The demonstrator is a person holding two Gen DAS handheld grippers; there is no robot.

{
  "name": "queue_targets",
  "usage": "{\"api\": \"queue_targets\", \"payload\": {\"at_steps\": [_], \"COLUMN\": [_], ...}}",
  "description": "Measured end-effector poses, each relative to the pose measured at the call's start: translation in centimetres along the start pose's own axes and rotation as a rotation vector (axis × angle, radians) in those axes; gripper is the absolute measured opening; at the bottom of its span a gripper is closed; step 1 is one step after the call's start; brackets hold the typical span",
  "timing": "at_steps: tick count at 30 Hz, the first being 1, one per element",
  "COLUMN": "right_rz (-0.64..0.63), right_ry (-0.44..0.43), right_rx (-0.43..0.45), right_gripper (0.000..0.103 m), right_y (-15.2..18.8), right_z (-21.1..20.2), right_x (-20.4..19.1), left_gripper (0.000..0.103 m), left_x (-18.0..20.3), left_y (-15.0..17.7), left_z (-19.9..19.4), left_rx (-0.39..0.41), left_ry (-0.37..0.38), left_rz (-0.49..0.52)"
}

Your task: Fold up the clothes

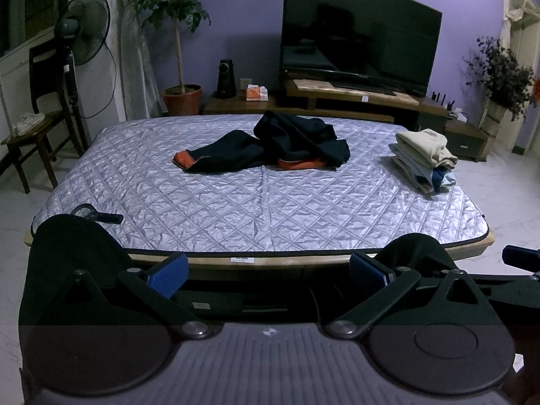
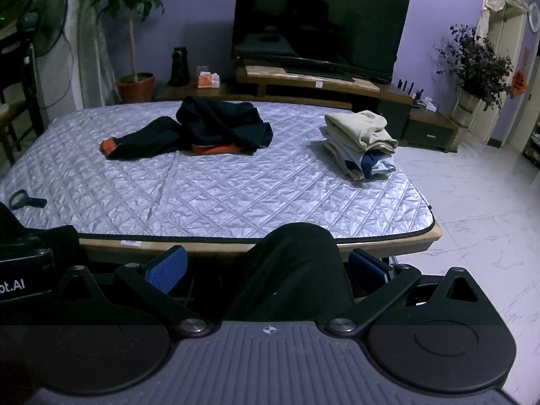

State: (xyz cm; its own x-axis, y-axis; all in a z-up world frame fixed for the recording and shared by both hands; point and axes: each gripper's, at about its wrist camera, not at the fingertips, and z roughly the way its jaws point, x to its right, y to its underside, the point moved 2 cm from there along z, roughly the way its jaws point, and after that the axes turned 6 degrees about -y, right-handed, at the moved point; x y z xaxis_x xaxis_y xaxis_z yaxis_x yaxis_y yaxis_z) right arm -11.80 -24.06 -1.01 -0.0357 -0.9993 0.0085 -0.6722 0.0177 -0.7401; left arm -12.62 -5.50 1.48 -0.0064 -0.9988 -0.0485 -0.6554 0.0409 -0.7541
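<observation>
A crumpled dark navy garment with orange lining point(image 1: 270, 143) lies unfolded at the far middle of the quilted grey bed point(image 1: 236, 209); it also shows in the right wrist view point(image 2: 202, 128). A stack of folded clothes point(image 1: 423, 158) sits near the bed's right edge, seen too in the right wrist view point(image 2: 361, 141). My left gripper point(image 1: 268, 275) is open and empty, held low in front of the bed's near edge. My right gripper point(image 2: 266, 270) is open and empty, also before the near edge, with a dark-clothed knee point(image 2: 297, 263) showing between its fingers.
A small black looped tool point(image 1: 98, 214) lies on the bed's near left corner. Behind the bed stand a TV point(image 1: 357, 33) on a low wooden cabinet, a potted tree point(image 1: 179, 33), a fan and a chair point(image 1: 37, 108) at left. White tiled floor point(image 2: 472, 202) lies to the right.
</observation>
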Motion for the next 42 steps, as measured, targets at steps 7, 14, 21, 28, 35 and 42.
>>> {"api": "queue_targets", "payload": {"at_steps": [7, 14, 21, 28, 35, 42], "right_rz": [-0.001, 0.001, 0.002, 0.007, 0.018, 0.044], "right_ry": [-0.001, -0.001, 0.001, 0.003, -0.014, -0.023], "right_rx": [-0.002, -0.003, -0.003, 0.001, -0.002, -0.007], "right_gripper": [0.102, 0.102, 0.102, 0.103, 0.103, 0.103], "right_y": [0.0, 0.0, 0.0, 0.0, 0.1, 0.1], "right_z": [-0.1, -0.1, -0.1, -0.1, -0.2, -0.1], "right_x": [-0.1, 0.0, 0.0, 0.2, 0.4, 0.8], "left_gripper": [0.101, 0.101, 0.101, 0.102, 0.102, 0.102], "left_x": [0.0, 0.0, 0.1, 0.2, 0.2, 0.9], "left_y": [-0.1, 0.0, 0.1, -0.1, -0.4, -0.7], "left_z": [0.0, 0.0, -0.1, -0.2, -0.4, -1.0], "left_rx": [-0.001, 0.0, 0.002, 0.001, -0.018, -0.036], "left_ry": [-0.001, 0.002, 0.009, 0.013, 0.018, 0.009], "left_rz": [-0.002, 0.002, 0.006, 0.014, 0.013, 0.047]}}
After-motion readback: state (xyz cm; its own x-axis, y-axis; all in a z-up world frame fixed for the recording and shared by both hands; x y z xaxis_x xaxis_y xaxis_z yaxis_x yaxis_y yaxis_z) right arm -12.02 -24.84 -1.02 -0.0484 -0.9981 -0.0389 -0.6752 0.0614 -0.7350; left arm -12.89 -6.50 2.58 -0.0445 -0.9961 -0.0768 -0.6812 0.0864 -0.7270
